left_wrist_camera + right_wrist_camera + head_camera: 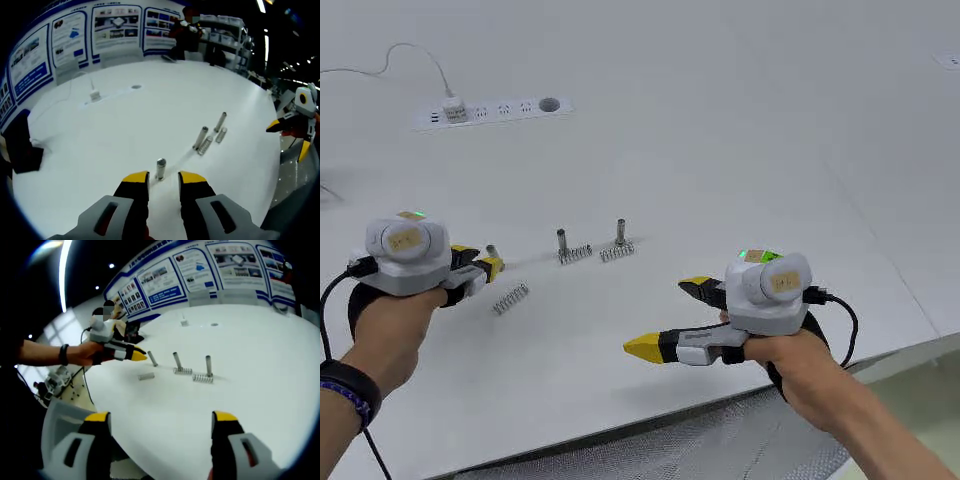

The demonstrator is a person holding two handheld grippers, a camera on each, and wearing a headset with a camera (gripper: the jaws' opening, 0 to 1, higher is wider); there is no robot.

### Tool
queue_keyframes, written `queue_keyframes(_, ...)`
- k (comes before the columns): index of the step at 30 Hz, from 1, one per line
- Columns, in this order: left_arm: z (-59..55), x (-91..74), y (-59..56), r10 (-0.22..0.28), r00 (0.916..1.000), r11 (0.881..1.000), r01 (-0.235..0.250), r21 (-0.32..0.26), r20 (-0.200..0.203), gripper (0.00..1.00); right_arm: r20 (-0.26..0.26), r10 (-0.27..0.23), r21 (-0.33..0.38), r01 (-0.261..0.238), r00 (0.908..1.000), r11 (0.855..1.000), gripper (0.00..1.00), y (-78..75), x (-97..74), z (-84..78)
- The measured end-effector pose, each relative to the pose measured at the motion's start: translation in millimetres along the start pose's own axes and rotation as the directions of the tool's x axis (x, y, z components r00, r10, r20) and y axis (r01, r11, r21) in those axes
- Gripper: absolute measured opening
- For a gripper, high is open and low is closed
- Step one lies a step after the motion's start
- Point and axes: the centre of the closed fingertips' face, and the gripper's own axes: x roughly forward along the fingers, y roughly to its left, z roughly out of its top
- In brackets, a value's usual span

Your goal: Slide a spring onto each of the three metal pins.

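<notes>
Yellow-tipped left gripper (164,177): jaws spread a little, gap wider than a pin, pinching nothing.
nearest pin (160,169): upright, bare, just ahead of the left tips, centred on the gap; contact with either tip unclear.
middle pin (200,137): upright, further ahead and right of the left jaws.
first spring (205,145): lying flat at the middle pin's foot, not threaded on.
far pin (220,121): upright, beyond the middle pin, same line out from the left jaws.
second spring (221,134): lying flat at the far pin's foot, not threaded on.
loose spring (511,298): flat on the bench, near the left tips on the person's side, apart from all three pins.
right gripper (161,416): jaws wide apart, holding nothing, over bare white bench (720,150).
pins seen from right jaws: all three well ahead, in a row, with the left gripper at the row's left end.
power strip (490,112): far beyond both jaw pairs, white plug in one socket.
</notes>
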Motion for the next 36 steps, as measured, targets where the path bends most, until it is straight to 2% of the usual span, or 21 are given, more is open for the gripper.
queue_keyframes(5, -7.7, -8.6, 5.5, 0.016, 0.9999, 1.0, -0.016, -0.012, -0.003, 0.26, -0.002, 0.0, 0.001, 0.0, 1.0, 1.0, 0.84, -0.4, 0.1, -1.2)
queue_keyframes(12, -15.5, -20.9, 7.2, 0.026, 0.9996, 0.999, -0.026, -0.02, -0.005, 0.3, -0.001, 0.001, 0.002, -0.001, 1.0, 1.0, 0.84, -0.1, 1.2, -0.3)
queue_keyframes(23, -14.5, -42.5, 0.7, 0.015, 0.9996, 1.0, -0.014, -0.01, 0.026, 0.4, -0.011, 0.007, -0.015, -0.008, 0.9999, 1.0, 0.84, 0.4, 4.2, 0.5)
queue_keyframes(26, -18.2, -46.2, -2.4, 0.01, 0.9999, 1.0, -0.009, -0.007, 0.012, 0.44, -0.012, 0.01, -0.017, -0.01, 0.9999, 1.0, 0.84, 0.7, 5.5, 1.5)
queue_keyframes(36, -23.9, -63.3, -14.6, -0.02, 0.9994, 1.0, 0.02, -0.011, 0.028, 0.52, -0.012, 0.001, -0.018, -0.002, 0.9999, 1.0, 0.84, -3.4, 3.9, 0.8)
